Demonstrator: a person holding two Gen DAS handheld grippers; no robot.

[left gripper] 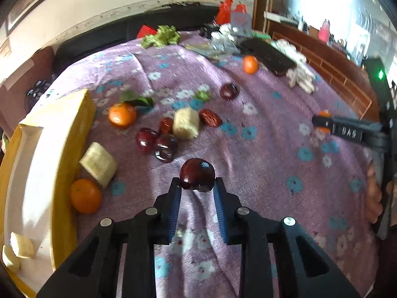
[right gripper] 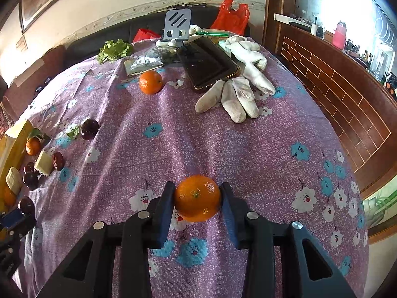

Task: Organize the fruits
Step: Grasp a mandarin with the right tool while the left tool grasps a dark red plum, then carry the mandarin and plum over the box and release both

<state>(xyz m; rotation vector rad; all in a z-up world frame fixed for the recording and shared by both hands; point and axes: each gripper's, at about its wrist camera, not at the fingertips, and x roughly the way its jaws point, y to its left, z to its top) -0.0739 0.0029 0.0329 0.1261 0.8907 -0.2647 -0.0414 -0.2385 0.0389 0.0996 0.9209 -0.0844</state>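
My left gripper [left gripper: 197, 184] is shut on a dark red plum [left gripper: 197, 176], just above the purple flowered cloth [left gripper: 260, 164]. My right gripper [right gripper: 197, 195] is shut on a mandarin [right gripper: 197, 198], its pads touching both sides. A yellow box [left gripper: 63, 146] stands at the left with pale chunks [left gripper: 22, 244] inside. Beside it lie two mandarins [left gripper: 85, 195] [left gripper: 122, 115], pale chunks [left gripper: 98, 164] [left gripper: 186, 123], more plums [left gripper: 165, 149] and red dates [left gripper: 210, 117]. A lone plum [left gripper: 229, 90] and a mandarin [right gripper: 150, 82] lie farther back.
At the far end of the cloth lie a dark phone [right gripper: 208, 64], white gloves [right gripper: 238, 94], lettuce [right gripper: 114, 49], a packet [right gripper: 146, 62], a grey stand [right gripper: 177, 24] and a red bag [right gripper: 233, 16]. A wooden panel [right gripper: 347, 104] runs along the right.
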